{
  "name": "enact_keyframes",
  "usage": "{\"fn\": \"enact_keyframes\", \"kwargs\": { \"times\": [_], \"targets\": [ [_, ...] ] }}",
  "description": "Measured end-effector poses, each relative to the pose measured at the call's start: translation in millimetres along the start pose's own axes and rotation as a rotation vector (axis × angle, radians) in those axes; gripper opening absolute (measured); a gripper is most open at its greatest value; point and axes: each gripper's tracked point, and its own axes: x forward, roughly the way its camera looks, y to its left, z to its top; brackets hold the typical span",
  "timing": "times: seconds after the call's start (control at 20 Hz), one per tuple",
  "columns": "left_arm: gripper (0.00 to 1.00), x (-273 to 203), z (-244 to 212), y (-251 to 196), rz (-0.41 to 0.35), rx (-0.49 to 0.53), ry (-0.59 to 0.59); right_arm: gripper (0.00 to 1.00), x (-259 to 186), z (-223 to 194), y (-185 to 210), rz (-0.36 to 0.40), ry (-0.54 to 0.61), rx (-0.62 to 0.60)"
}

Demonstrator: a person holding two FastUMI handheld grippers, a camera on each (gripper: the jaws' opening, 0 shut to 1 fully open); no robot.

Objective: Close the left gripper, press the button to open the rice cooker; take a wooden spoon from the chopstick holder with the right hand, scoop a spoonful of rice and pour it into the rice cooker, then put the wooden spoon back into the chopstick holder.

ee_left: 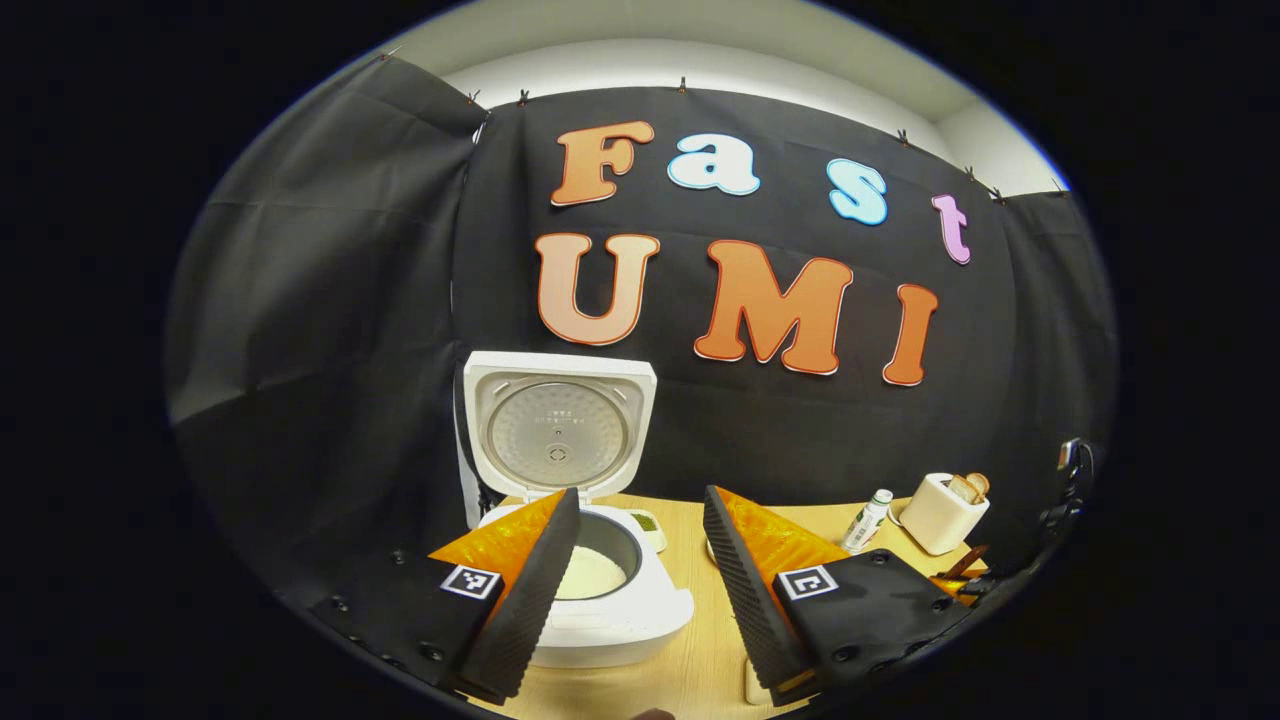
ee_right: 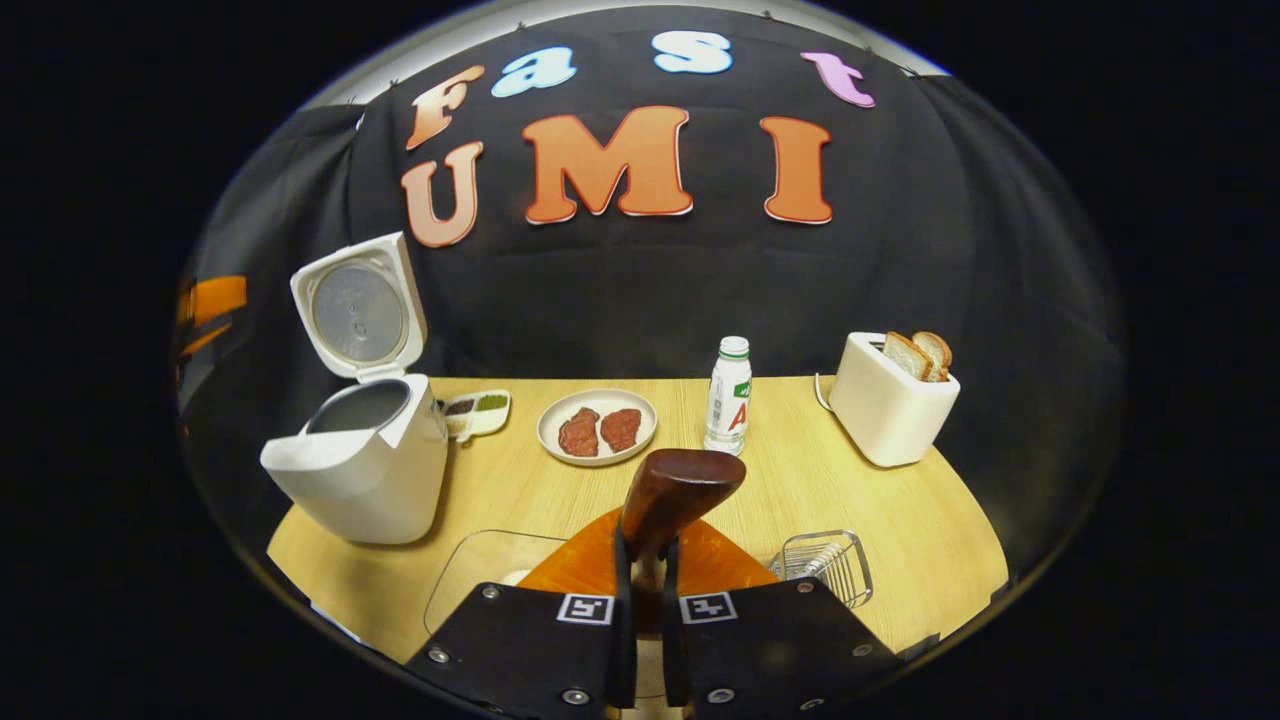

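Note:
The white rice cooker [ee_left: 610, 610] stands with its lid [ee_left: 557, 425] upright, and white rice [ee_left: 590, 572] lies in the pot. My left gripper [ee_left: 640, 495] hovers open just above and in front of the cooker, with nothing between its fingers. In the right gripper view the cooker [ee_right: 360, 465] is at the table's left. My right gripper [ee_right: 645, 545] is shut on the handle of a dark wooden spoon [ee_right: 680, 490], whose bowl sticks up past the fingertips. A wire chopstick holder [ee_right: 825, 565] stands just right of that gripper, and a clear container [ee_right: 480, 580] sits on its left.
On the wooden table [ee_right: 850, 500] are a plate with two pieces of meat [ee_right: 597, 428], a small bottle [ee_right: 730, 395], a white toaster with bread [ee_right: 890, 395] at the right, and a small seasoning dish [ee_right: 478, 412] beside the cooker.

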Motion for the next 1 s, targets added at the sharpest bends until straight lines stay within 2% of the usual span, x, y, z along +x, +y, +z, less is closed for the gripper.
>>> {"fn": "enact_keyframes", "kwargs": {
  "times": [0.15, 0.45, 0.55, 0.75, 1.0],
  "targets": [
    [0.87, -1.1, -1.1, 5.2, 0.009, -0.004, 0.004, 0.10, 9.9, -15.6, 7.2, -0.029, 0.005, -0.118],
    [0.87, -3.0, -9.6, 16.3, 0.021, 0.011, 0.029, 0.10, 15.6, -55.1, 21.1, -0.047, 0.039, -0.231],
    [0.87, -2.4, -15.0, 17.4, 0.015, 0.017, 0.048, 0.10, 12.3, -55.9, 26.3, -0.048, 0.012, -0.273],
    [0.86, 0.2, -23.1, 20.3, 0.005, 0.007, 0.076, 0.10, 2.9, -61.6, 37.6, -0.046, 0.007, -0.200],
    [0.87, 1.6, -23.8, 28.1, -0.003, 0.029, 0.083, 0.10, -1.5, -62.0, 65.0, 0.006, 0.020, -0.038]
  ]
}}
